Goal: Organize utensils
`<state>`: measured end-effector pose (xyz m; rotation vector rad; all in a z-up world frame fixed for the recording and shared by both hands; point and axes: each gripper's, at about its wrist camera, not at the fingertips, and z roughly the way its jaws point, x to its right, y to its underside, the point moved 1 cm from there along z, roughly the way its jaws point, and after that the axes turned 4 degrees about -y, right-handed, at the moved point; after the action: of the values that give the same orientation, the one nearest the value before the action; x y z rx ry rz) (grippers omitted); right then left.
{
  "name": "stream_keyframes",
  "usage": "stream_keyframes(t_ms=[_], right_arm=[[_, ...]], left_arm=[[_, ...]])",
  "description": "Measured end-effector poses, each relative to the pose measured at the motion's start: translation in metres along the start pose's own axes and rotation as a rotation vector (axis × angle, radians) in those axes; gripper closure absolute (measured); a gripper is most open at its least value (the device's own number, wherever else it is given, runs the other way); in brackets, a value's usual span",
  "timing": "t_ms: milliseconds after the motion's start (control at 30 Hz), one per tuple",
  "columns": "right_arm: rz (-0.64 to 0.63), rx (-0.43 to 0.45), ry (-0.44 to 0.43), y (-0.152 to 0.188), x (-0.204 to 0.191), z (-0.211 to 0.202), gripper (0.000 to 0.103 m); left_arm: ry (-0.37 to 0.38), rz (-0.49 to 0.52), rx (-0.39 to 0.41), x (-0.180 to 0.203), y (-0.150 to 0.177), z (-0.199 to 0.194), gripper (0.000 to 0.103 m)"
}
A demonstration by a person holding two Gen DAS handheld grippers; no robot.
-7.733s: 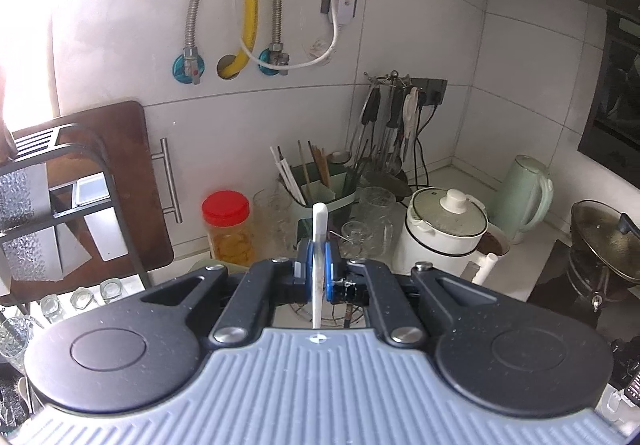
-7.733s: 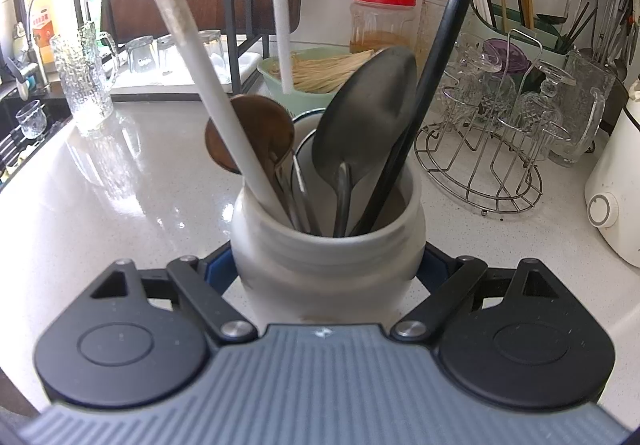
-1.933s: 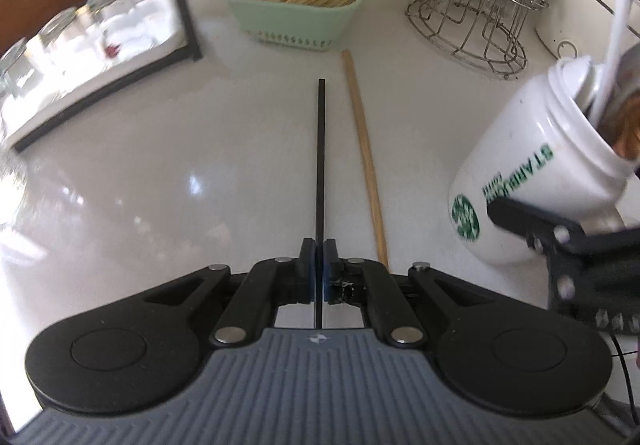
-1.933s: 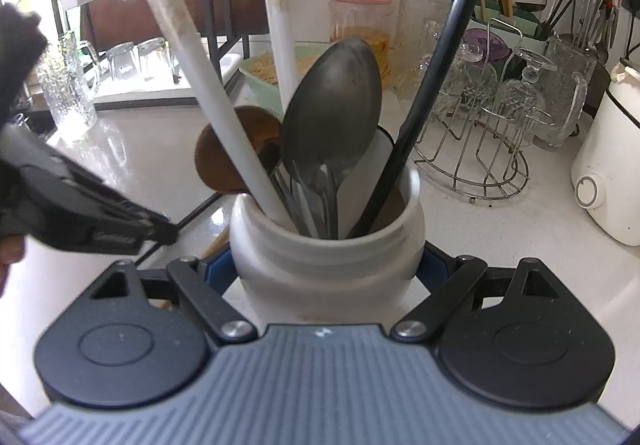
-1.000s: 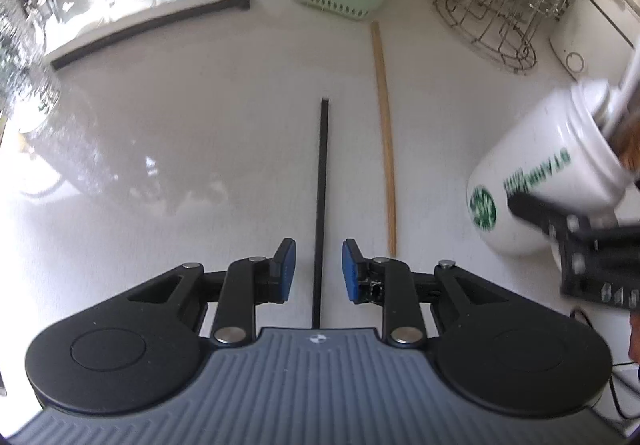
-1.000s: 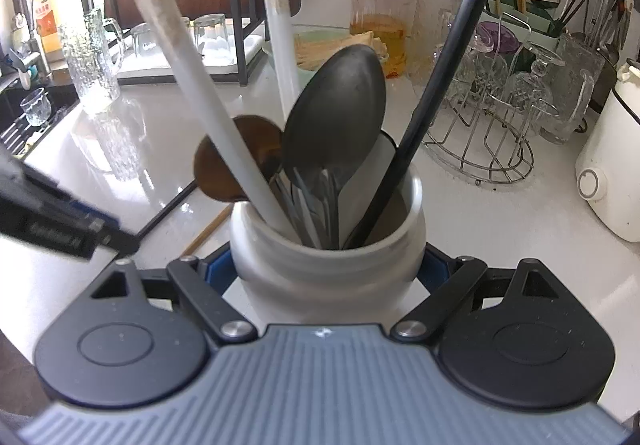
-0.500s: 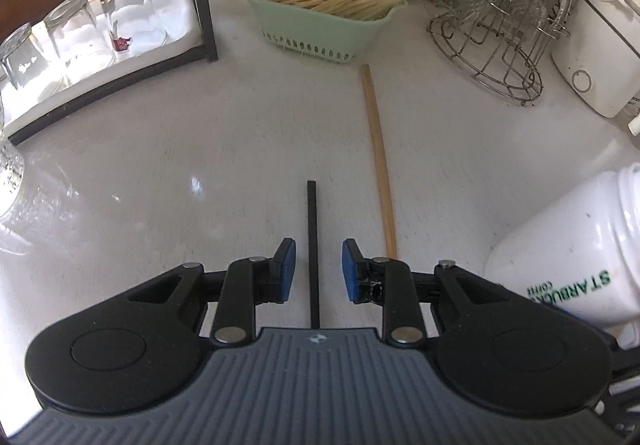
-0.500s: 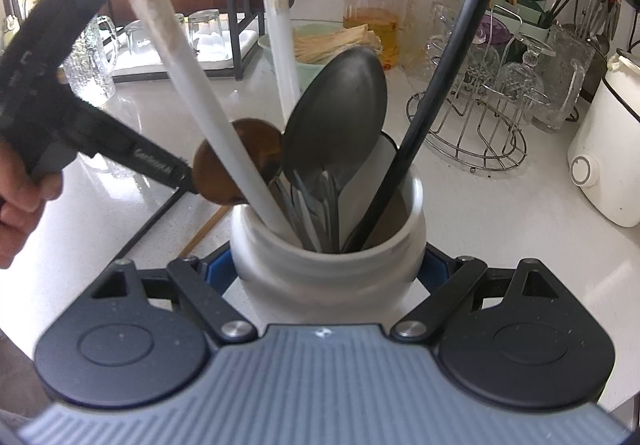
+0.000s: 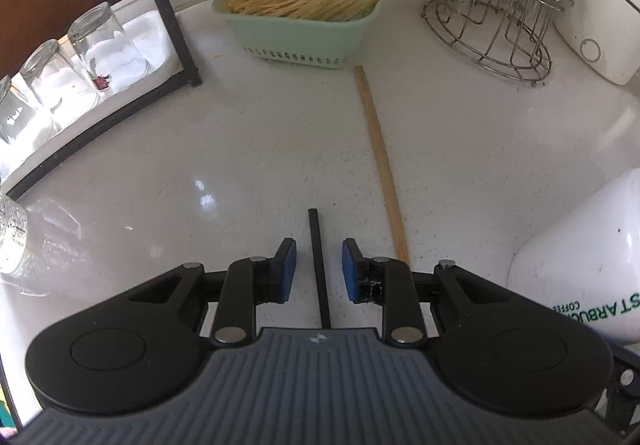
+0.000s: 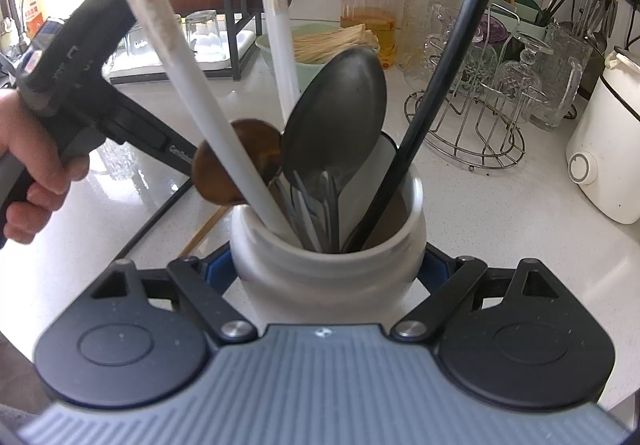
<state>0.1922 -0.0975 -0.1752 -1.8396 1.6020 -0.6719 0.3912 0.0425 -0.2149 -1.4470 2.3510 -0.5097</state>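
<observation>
black chopstick (image 9: 319,269) lies between open left gripper (image 9: 319,265) pads, untouched.

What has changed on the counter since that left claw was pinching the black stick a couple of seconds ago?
The left gripper let go of the black chopstick, which now lies on the counter between its open pads, beside the wooden chopstick. The gripper then slid along the stick toward its end. Unchanged: the right gripper stays clamped on the white jar of utensils.
</observation>
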Motion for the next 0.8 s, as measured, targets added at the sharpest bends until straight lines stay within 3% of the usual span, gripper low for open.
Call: stream_keyframes(t_ms=[133, 333, 567, 800], right_arm=[[-0.001, 0.0, 0.0, 0.0, 0.0, 0.0, 0.012], [-0.01, -0.005, -0.005, -0.001, 0.0, 0.0, 0.011], [-0.024, -0.006, -0.023, -0.002, 0.002, 0.003, 0.011], [-0.041, 0.004, -0.044, -0.007, 0.005, 0.01, 0.012]], left_arm=[[0.02, -0.015, -0.018, -0.001, -0.005, 0.002, 0.081], [-0.012, -0.004, -0.017, 0.003, -0.009, 0.003, 0.096], [-0.037, 0.035, -0.008, 0.011, -0.01, 0.001, 0.098], [-0.023, -0.009, 0.065, 0.008, -0.015, -0.032, 0.098]])
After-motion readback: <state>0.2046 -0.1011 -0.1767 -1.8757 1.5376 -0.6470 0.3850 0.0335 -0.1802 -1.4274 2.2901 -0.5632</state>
